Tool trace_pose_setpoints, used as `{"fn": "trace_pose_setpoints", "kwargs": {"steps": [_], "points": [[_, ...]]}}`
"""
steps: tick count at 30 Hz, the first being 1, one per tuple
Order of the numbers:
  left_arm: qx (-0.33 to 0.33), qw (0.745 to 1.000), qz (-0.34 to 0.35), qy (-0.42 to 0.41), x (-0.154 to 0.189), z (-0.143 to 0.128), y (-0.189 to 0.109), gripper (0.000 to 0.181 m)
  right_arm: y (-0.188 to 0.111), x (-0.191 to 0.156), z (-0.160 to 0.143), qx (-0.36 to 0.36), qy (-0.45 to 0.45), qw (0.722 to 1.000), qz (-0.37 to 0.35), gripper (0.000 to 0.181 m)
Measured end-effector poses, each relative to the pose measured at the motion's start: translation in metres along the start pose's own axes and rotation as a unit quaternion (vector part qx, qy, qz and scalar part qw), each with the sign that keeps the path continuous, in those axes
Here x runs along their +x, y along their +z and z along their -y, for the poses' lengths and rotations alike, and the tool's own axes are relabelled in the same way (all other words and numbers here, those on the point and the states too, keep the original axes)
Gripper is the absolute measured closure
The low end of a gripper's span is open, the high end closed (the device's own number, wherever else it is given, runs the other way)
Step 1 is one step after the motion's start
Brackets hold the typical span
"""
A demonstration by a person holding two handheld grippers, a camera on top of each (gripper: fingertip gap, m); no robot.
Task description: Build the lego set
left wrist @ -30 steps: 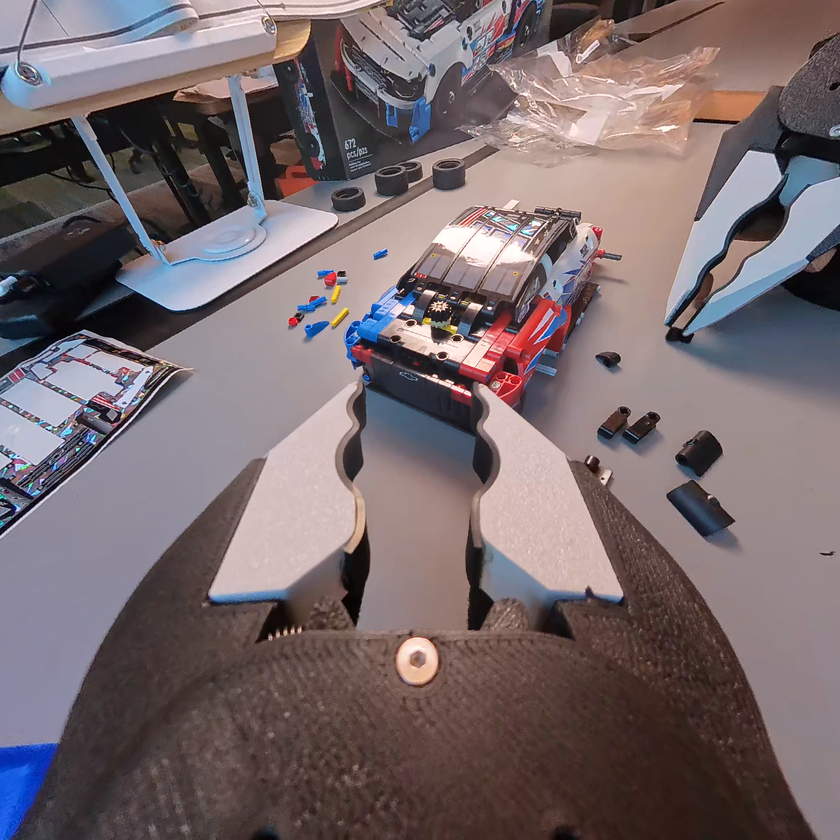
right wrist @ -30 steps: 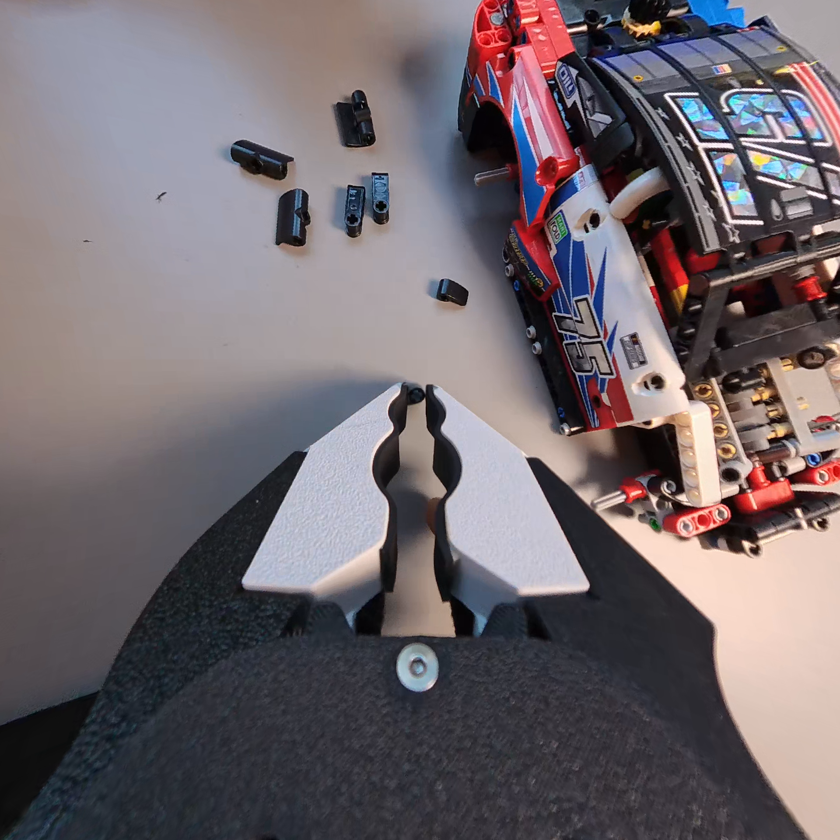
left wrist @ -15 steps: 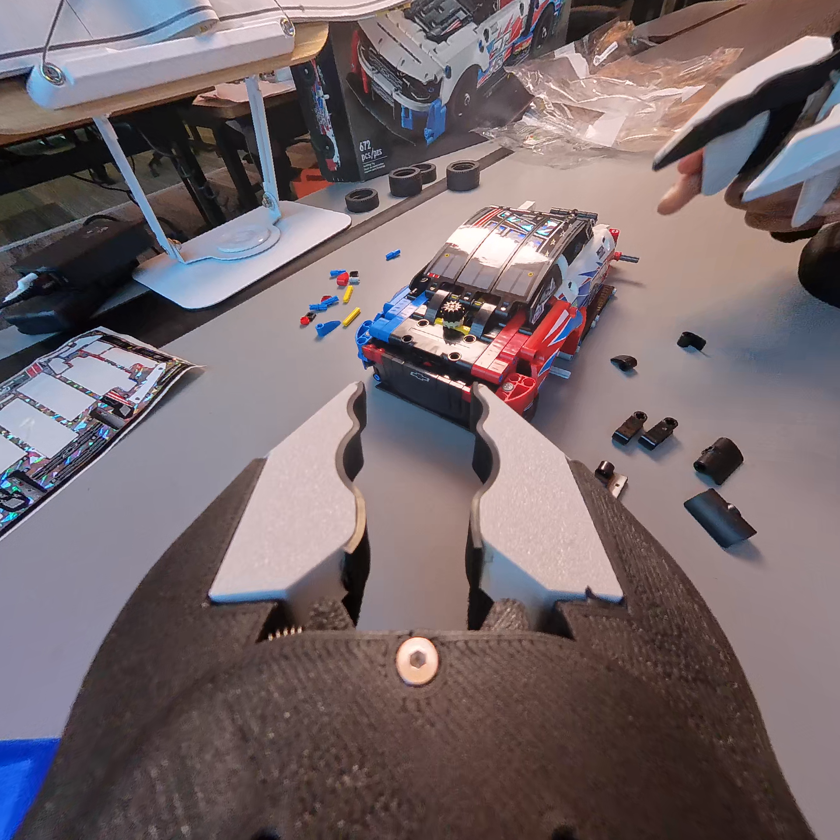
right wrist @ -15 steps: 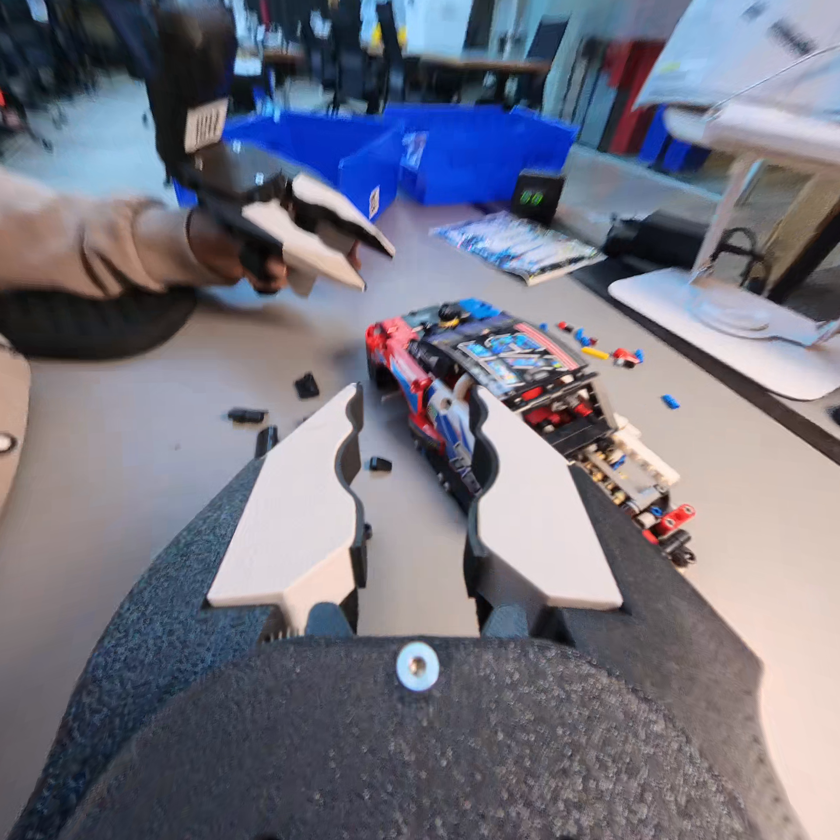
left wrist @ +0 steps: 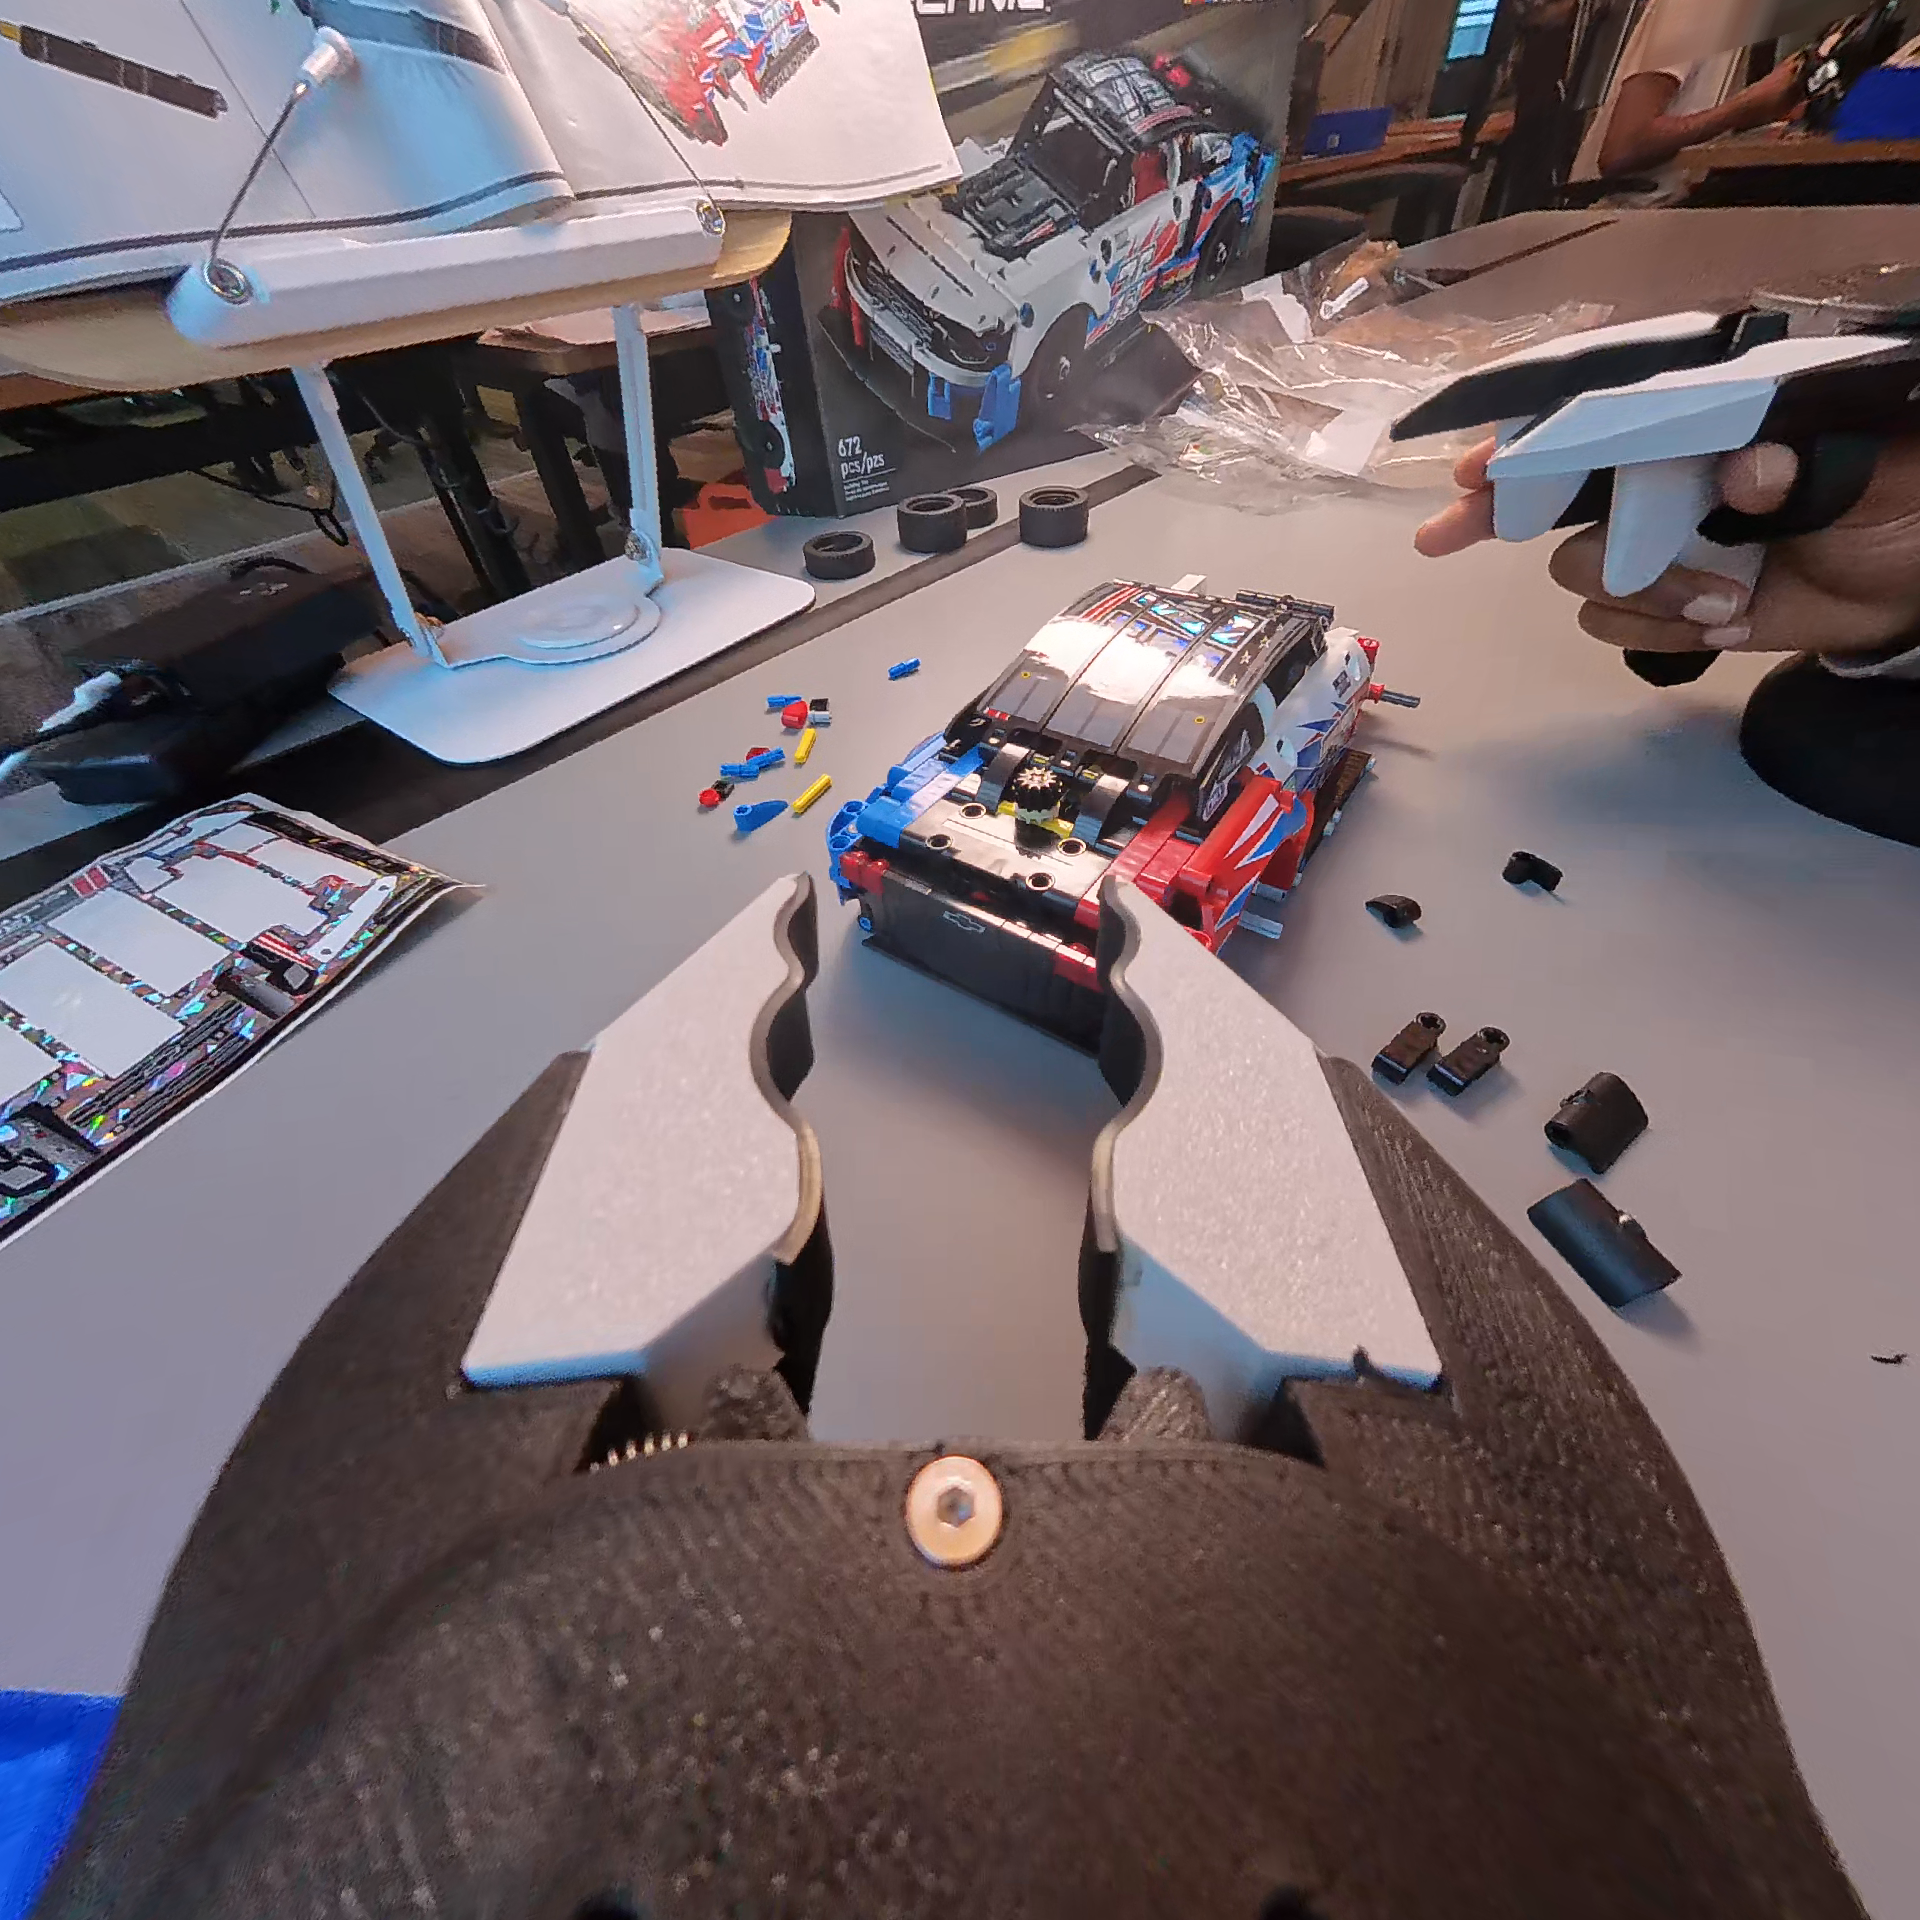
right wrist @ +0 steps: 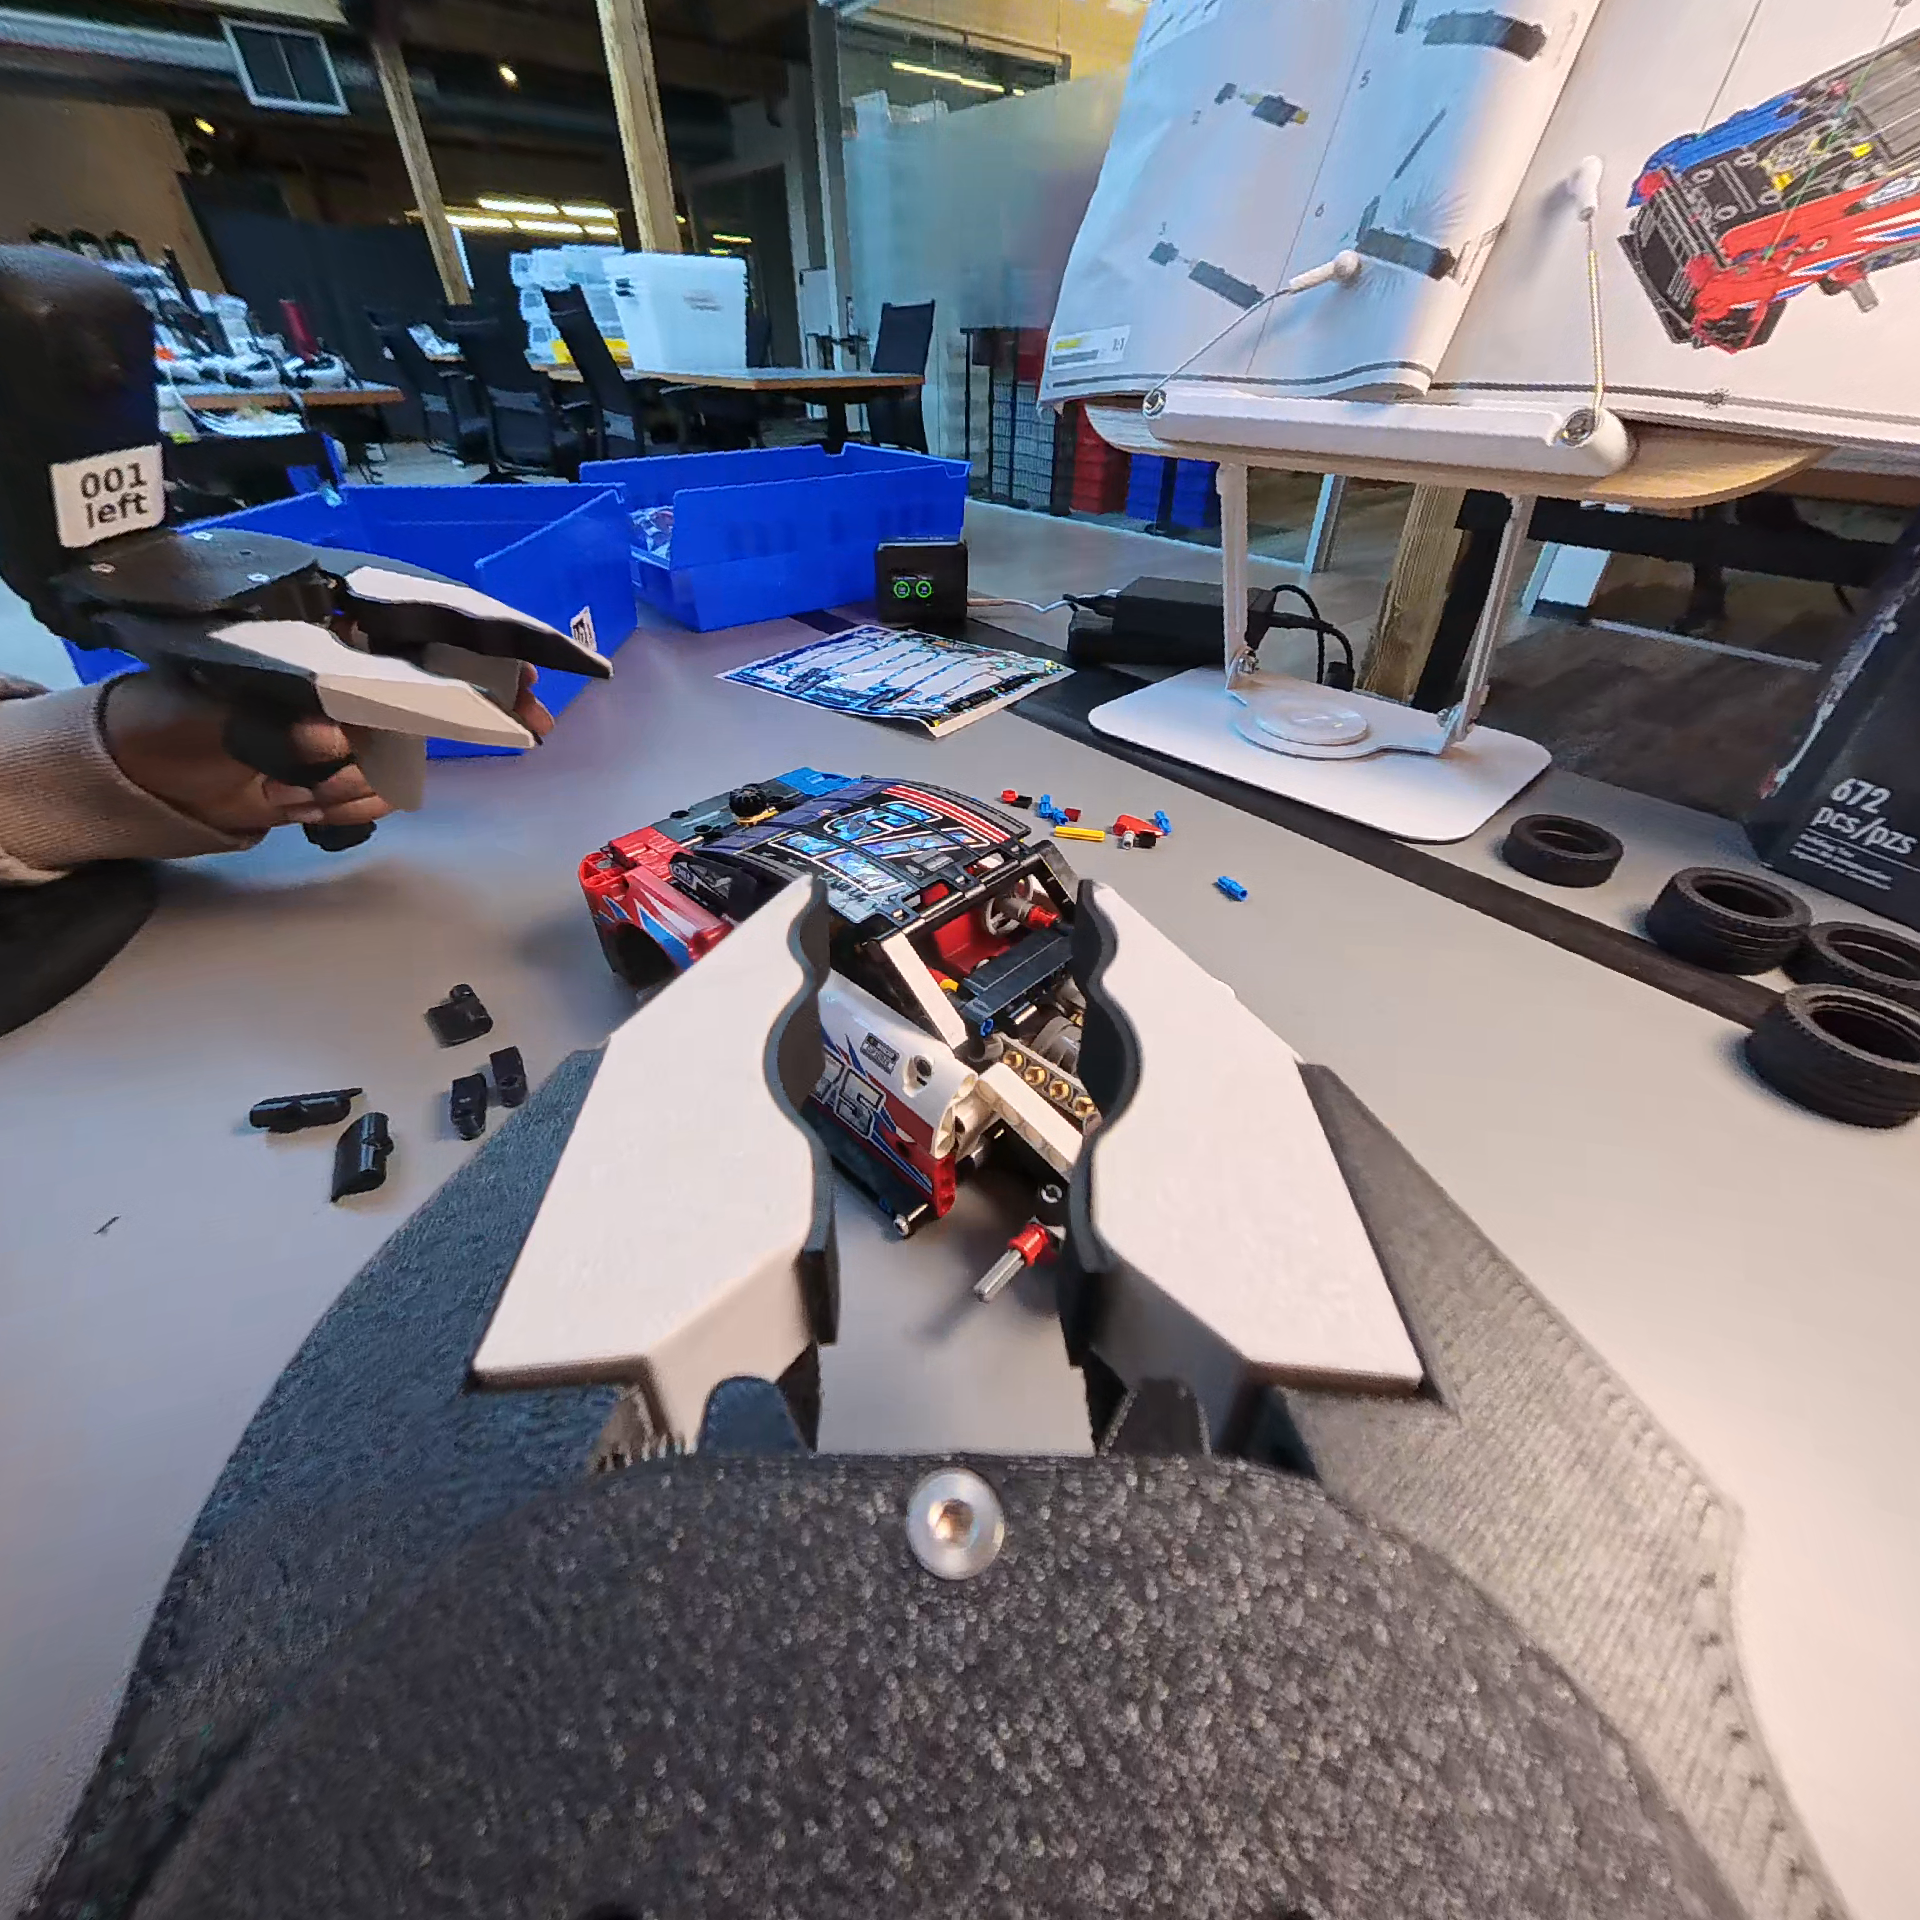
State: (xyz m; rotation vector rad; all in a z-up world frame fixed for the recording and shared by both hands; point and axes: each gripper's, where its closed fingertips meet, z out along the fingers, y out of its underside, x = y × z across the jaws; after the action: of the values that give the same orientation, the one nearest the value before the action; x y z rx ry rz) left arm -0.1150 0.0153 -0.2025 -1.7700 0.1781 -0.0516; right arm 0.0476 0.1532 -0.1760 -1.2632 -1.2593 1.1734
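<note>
The Lego race car (left wrist: 1122,727), black-roofed with red, white and blue sides, stands on the grey table (left wrist: 520,1091). My left gripper (left wrist: 958,904) is open and empty, just short of one end of the car. My right gripper (right wrist: 945,904) is open and empty, held above the table at the car's (right wrist: 862,842) other end, with that end seen between its fingers. Each gripper shows in the other's view, the right one (left wrist: 1455,447) and the left one (right wrist: 566,707). Several small black pieces (left wrist: 1439,1055) lie beside the car; they also show in the right wrist view (right wrist: 457,1013).
Small coloured pieces (left wrist: 769,769) lie on the car's far side. Loose tyres (left wrist: 935,520), the set's box (left wrist: 1018,260) and plastic bags (left wrist: 1299,395) sit at the back. A white booklet stand (right wrist: 1320,748), a sticker sheet (left wrist: 156,987) and blue bins (right wrist: 790,530) stand around.
My right gripper, nearly shut around a small black piece on the table, has opened, left it there, lifted and swung round to the car's end. My left gripper has drawn back slightly.
</note>
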Motion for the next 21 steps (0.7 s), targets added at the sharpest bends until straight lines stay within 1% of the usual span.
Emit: {"fn": "trace_pose_setpoints", "kwargs": {"steps": [3,9,13,18,19,21], "points": [[0.009,1.0,-0.002,-0.023,-0.004,0.002,-0.002,0.132,0.001,0.004,-0.001,0.001,0.003,1.0,-0.011,0.142],[0.021,0.998,-0.003,-0.051,-0.011,0.003,-0.005,0.142,0.001,0.015,-0.001,0.006,-0.012,0.999,-0.046,0.155],[0.032,0.998,-0.004,-0.052,-0.012,0.006,-0.007,0.143,0.001,0.018,0.0,0.009,-0.009,0.998,-0.055,0.156],[0.03,0.998,-0.005,-0.051,-0.013,0.005,-0.006,0.144,0.003,0.019,-0.002,0.005,-0.009,0.998,-0.058,0.157],[0.03,0.998,-0.005,-0.05,-0.013,0.005,-0.006,0.144,0.004,0.02,-0.001,0.004,-0.01,0.998,-0.059,0.158],[0.028,0.998,-0.004,-0.05,-0.013,0.004,-0.005,0.145,0.01,0.024,0.001,-0.006,-0.017,0.998,-0.055,0.167]]}}
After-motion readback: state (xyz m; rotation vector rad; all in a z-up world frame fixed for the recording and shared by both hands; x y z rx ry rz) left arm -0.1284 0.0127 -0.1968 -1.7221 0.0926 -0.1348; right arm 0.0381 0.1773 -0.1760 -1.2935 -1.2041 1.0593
